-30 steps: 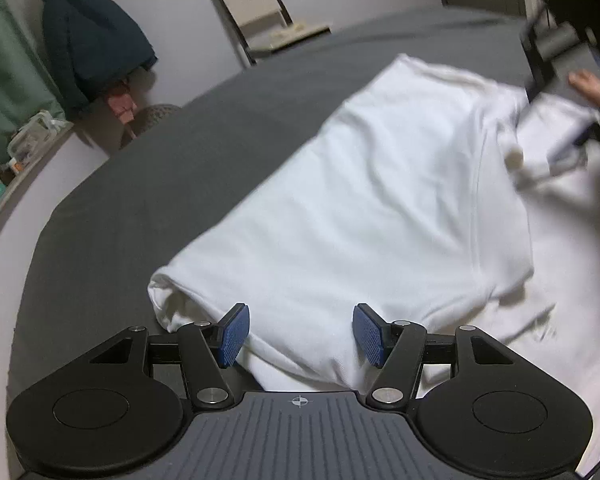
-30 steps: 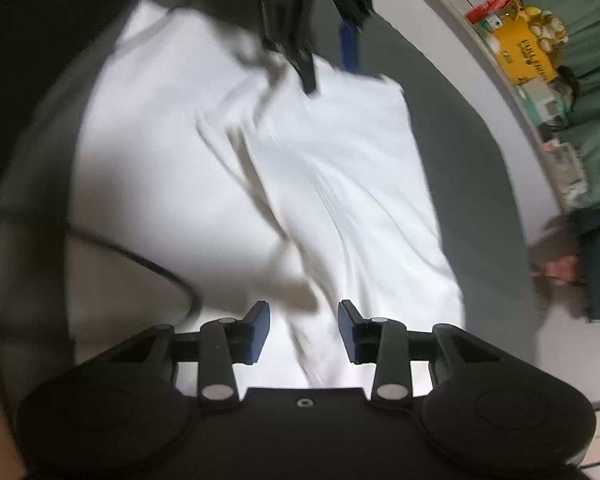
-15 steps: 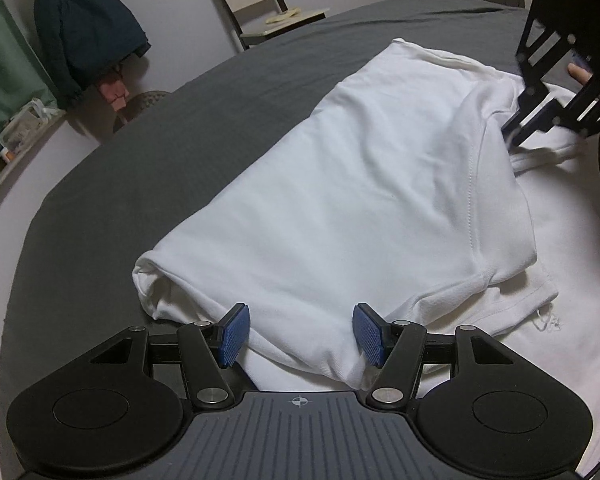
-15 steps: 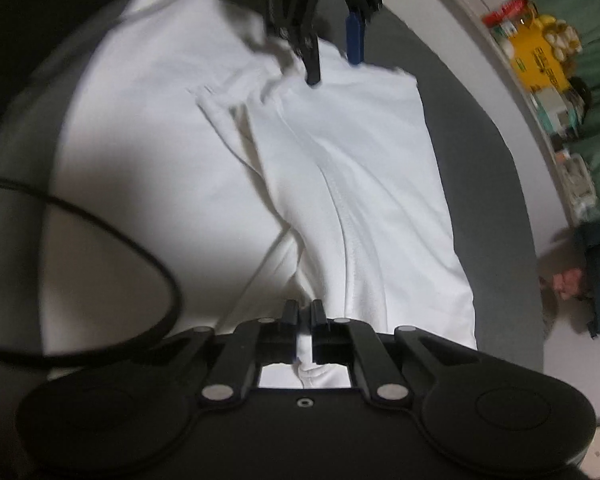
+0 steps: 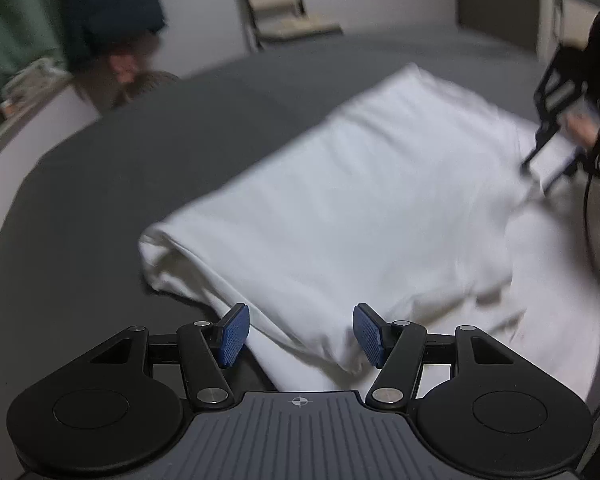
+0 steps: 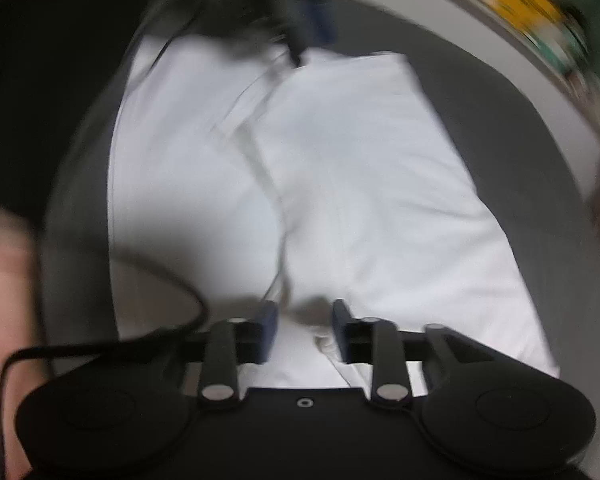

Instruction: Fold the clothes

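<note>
Grey bed [image 5: 148, 168] fills both views, pale wall and a folding chair [image 5: 280, 4] at the back in the left wrist view, dark jacket [image 5: 112, 12] hanging at left. Both frames are motion-blurred.

White shirt [image 5: 340, 208] lies on the bed, one side folded over onto the body; folded edge runs down the middle in the right wrist view [image 6: 340, 200].

My left hand-held gripper [image 5: 300, 336] is wide, blue pads [image 5: 232, 334] spread on either side of the near folded corner of the shirt. Cloth sits between them, pads not pressing it as far as I can see.

My right hand-held gripper [image 6: 305, 330] is parted to a moderate gap, shirt fabric lying between and under the fingers. Can't tell if the cloth touches the pads, too blurred. From the left view it shows at the far right edge of the shirt [image 5: 556, 152]. Black cable [image 6: 140, 332] loops across the shirt beside it.
</note>
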Demonstrator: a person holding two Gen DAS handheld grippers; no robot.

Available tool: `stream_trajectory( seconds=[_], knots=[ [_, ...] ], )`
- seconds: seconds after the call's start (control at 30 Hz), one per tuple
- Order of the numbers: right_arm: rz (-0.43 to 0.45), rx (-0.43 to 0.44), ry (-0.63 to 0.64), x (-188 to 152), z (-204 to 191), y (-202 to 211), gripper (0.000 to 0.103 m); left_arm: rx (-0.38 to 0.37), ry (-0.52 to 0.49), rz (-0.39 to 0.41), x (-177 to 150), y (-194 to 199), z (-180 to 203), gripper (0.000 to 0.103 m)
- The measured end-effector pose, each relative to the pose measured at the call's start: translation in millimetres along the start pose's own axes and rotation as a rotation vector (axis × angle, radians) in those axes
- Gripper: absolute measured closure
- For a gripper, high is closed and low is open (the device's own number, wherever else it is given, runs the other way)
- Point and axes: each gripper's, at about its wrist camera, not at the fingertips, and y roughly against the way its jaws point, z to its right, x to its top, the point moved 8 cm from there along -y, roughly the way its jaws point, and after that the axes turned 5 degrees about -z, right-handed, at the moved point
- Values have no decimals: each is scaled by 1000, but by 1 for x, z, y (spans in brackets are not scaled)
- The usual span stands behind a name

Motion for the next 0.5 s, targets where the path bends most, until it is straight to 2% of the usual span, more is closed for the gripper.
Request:
stream_trajectory(
  seconds=[0.03, 0.1, 0.13, 0.17, 0.2, 0.3, 0.33, 0.4, 0.5],
  knots=[
    [4, -4, -67, -3, 16, 0, 54, -2, 65, 41, 5, 5, -9, 43],
    [13, -11, -201, -8, 48, 1, 51, -4, 216, 109, 15, 10, -30, 43],
    [17, -15, -268, -11, 64, 2, 51, 2, 277, 118, 17, 8, -39, 35],
    [21, -18, -335, -14, 80, 2, 50, 10, 332, 124, 19, 6, -48, 20],
    [26, -22, -402, -17, 96, 3, 49, 32, 371, 121, 22, 2, -55, 14],
    [33, -29, -606, -28, 144, 3, 44, 80, 482, 94, 31, -13, -76, 13],
    [11, -12, -680, -38, 158, -3, 40, 76, 534, 78, 32, -18, -83, 13],
    [-8, 45, -794, -52, 178, -14, 38, 53, 646, 40, 33, -31, -95, 13],
    [18, 129, -965, -67, 200, -28, 34, 43, 808, 22, 26, -52, -110, 13]
  ],
)
